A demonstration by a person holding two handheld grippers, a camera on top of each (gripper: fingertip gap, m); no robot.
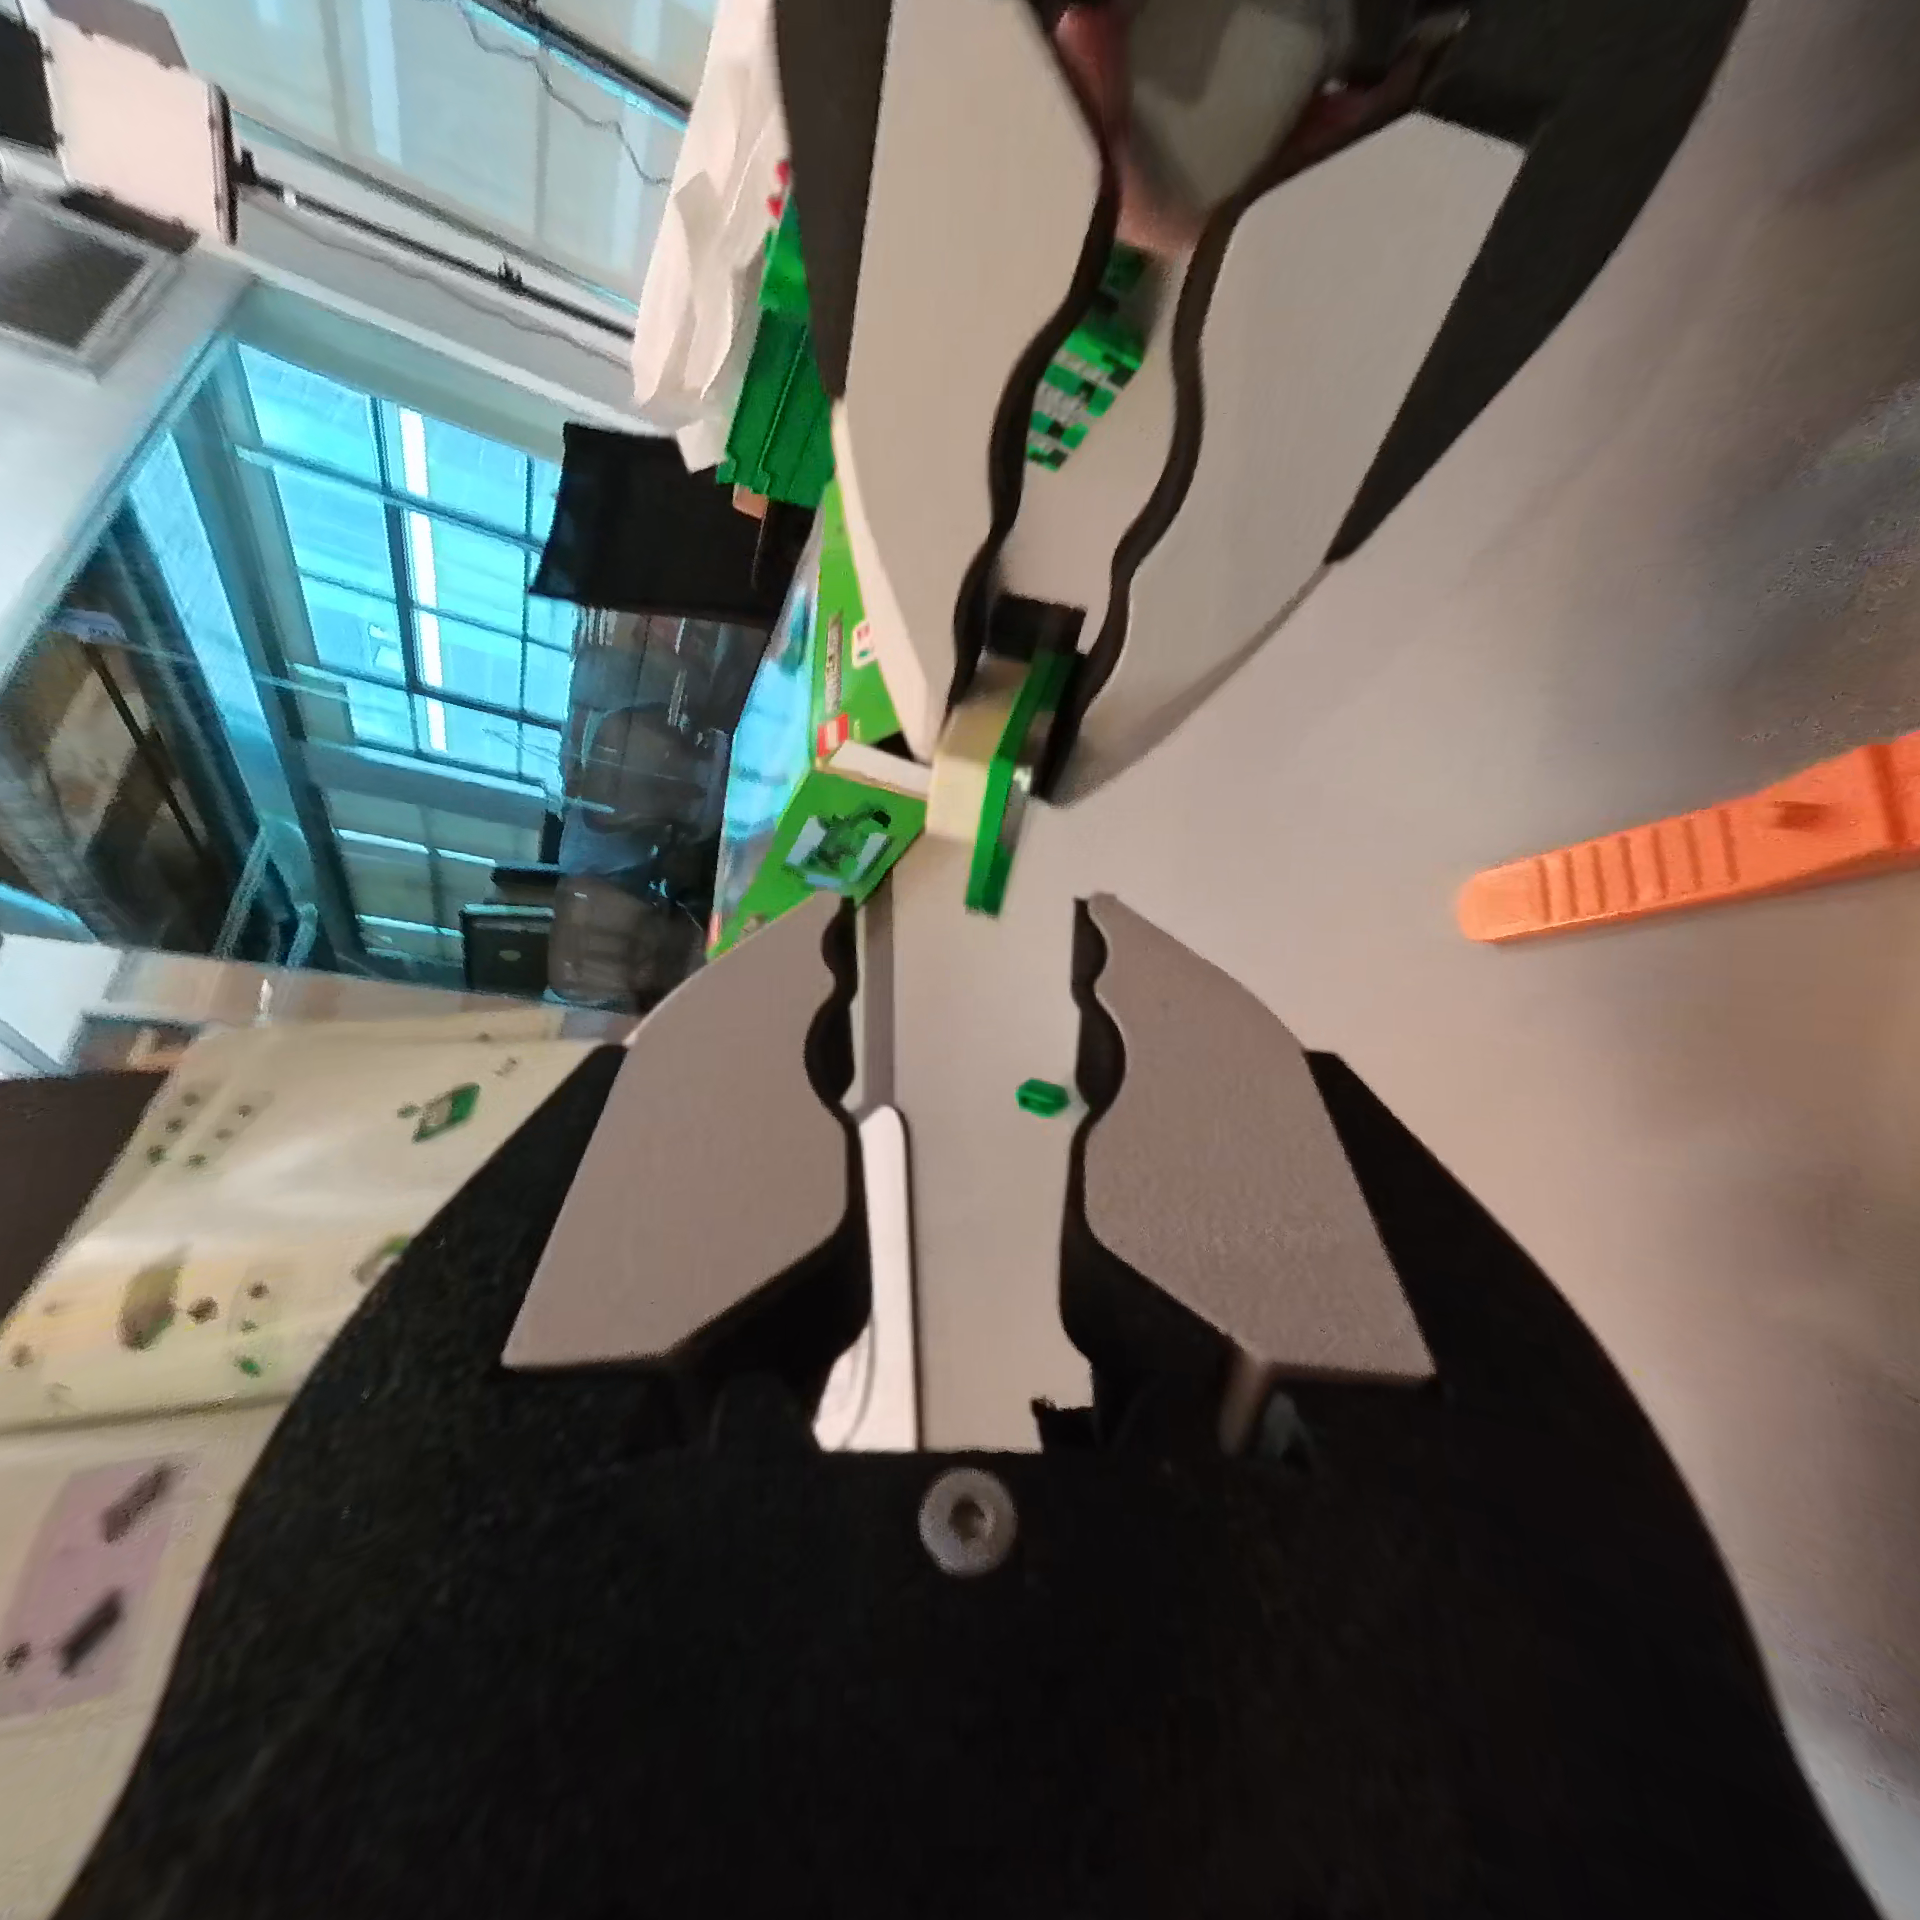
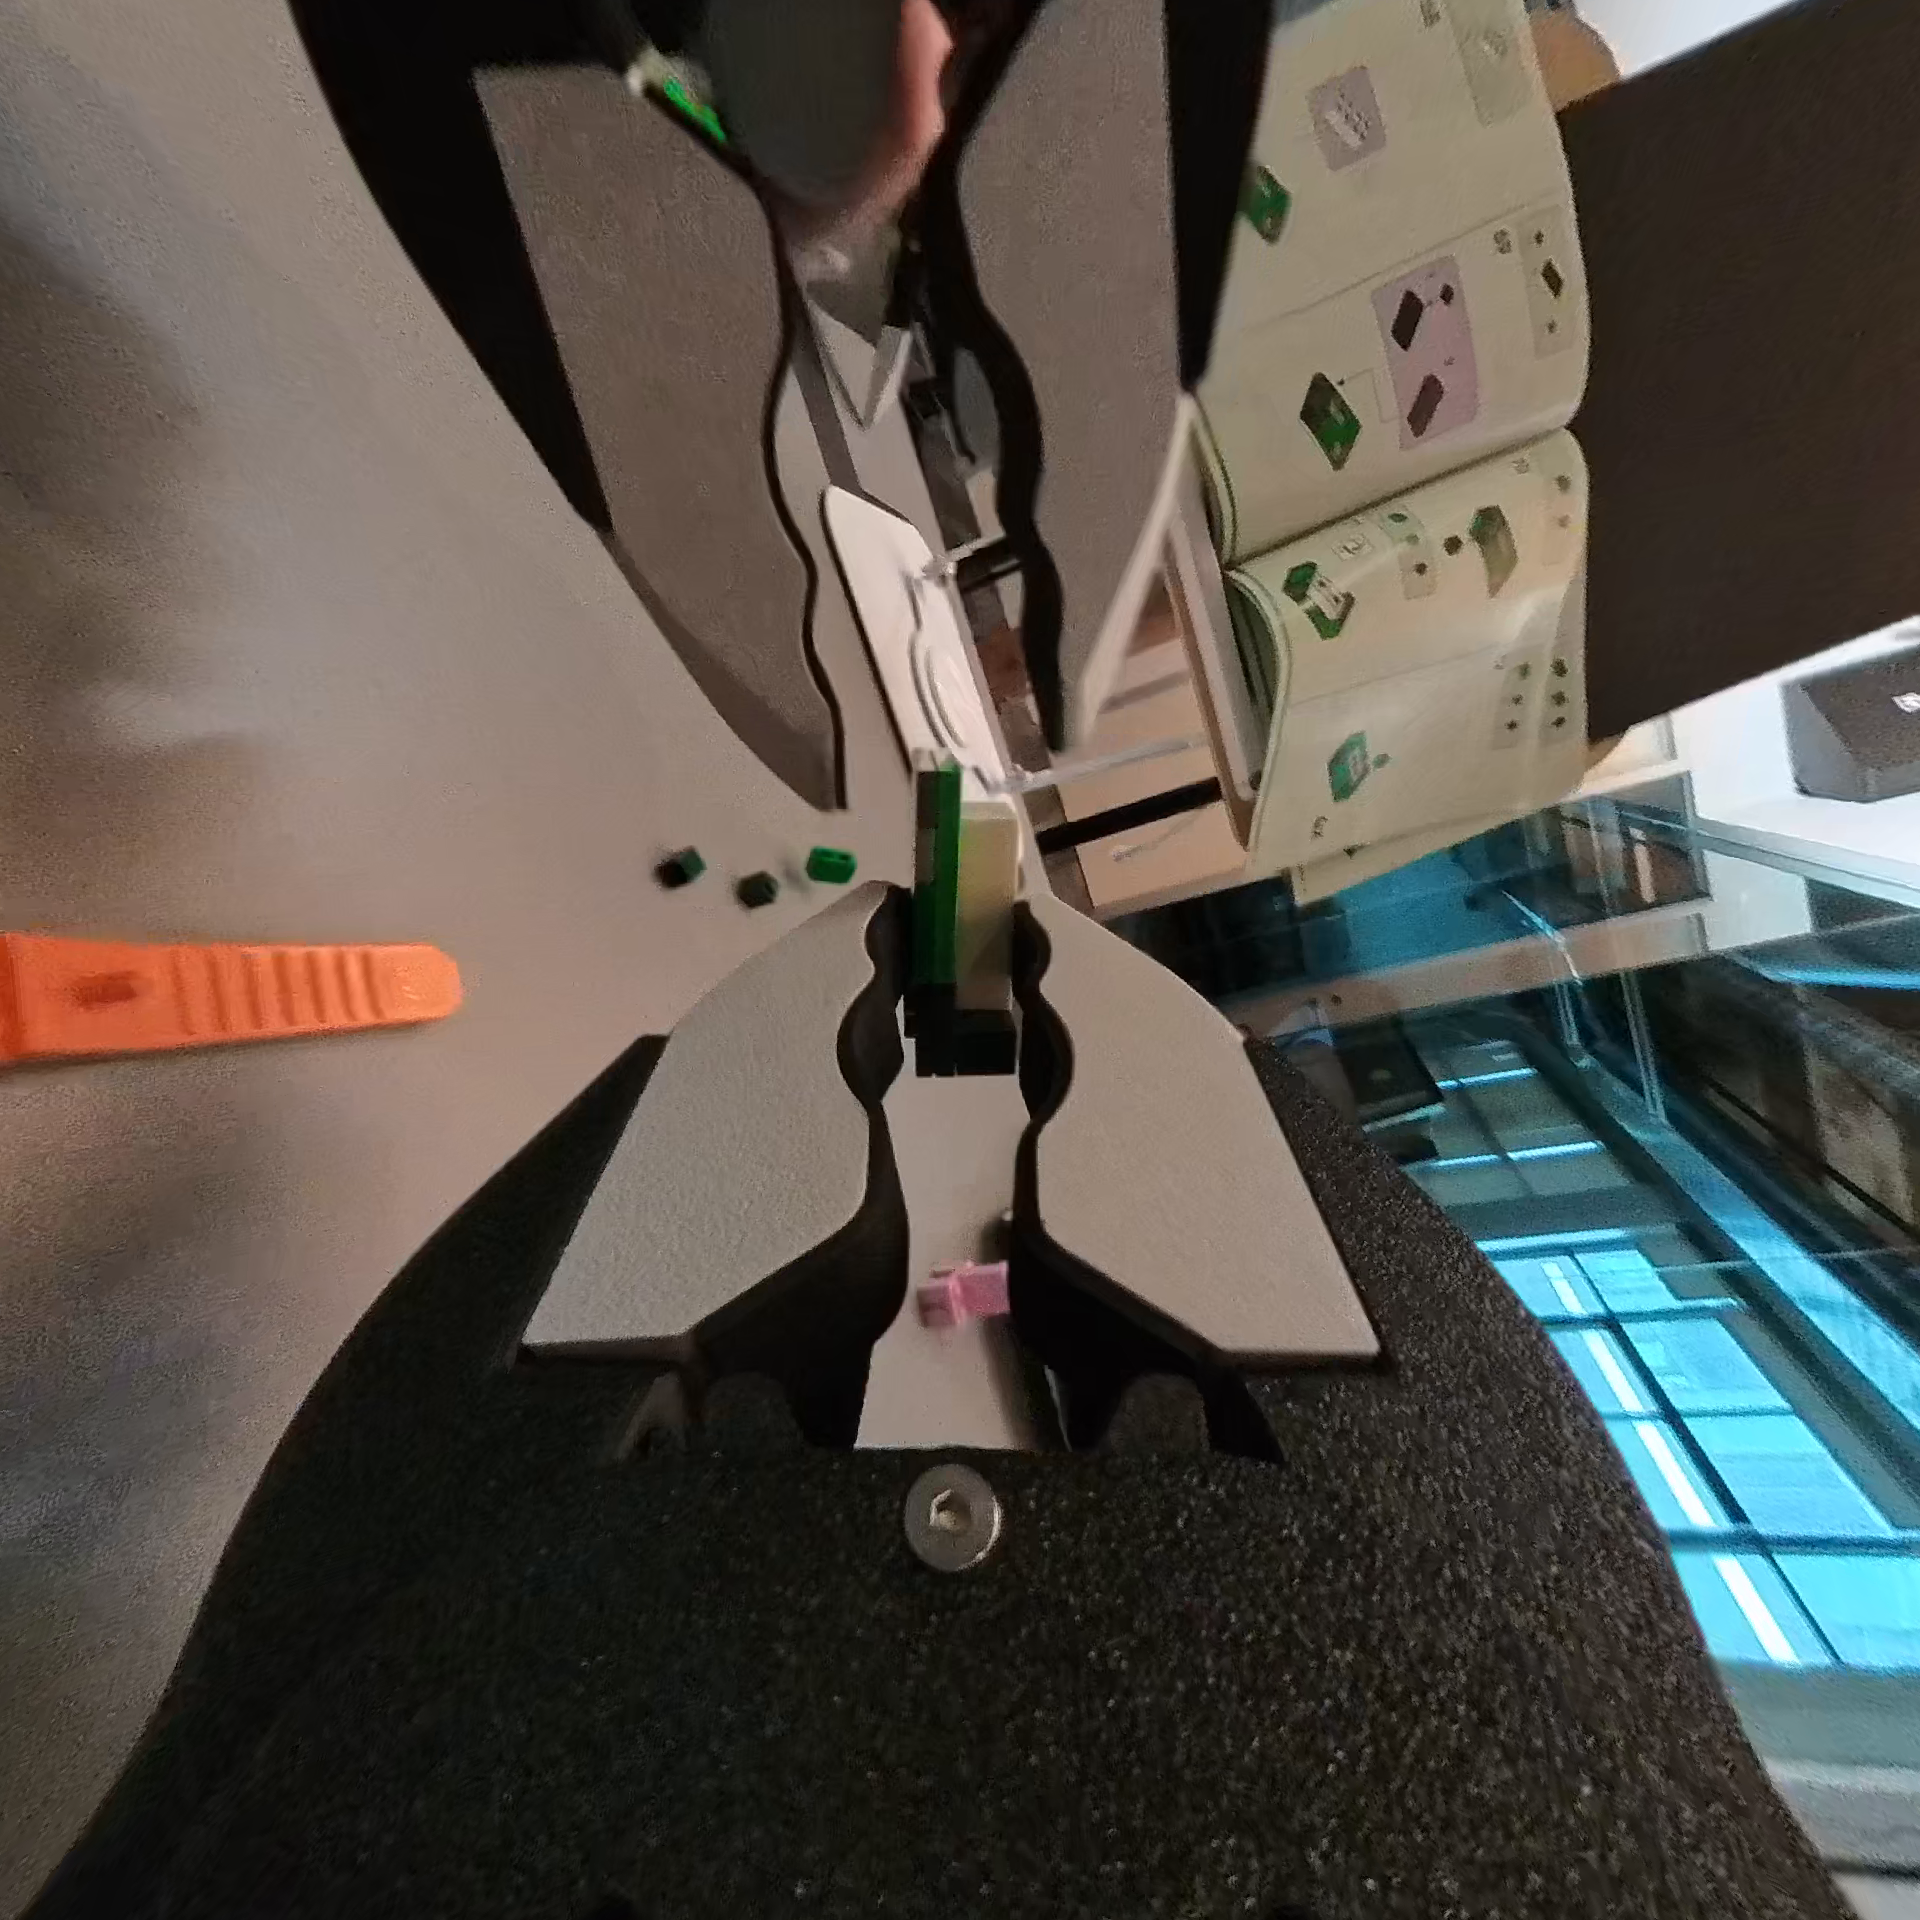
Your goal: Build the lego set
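Right gripper: jaws pinching the lego piece, a green plate with cream and black bricks, above the table.
Left gripper: jaws spread, tips just short of the same piece.
Nearby on the table: orange separator; 3 small studs; pink brick; open booklet; green box.

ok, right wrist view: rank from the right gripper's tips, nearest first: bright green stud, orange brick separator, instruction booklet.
From the right gripper:
1. Bright green stud, just left of the tips on the table.
2. Orange brick separator, far left.
3. Instruction booklet, upper right, behind the left gripper.
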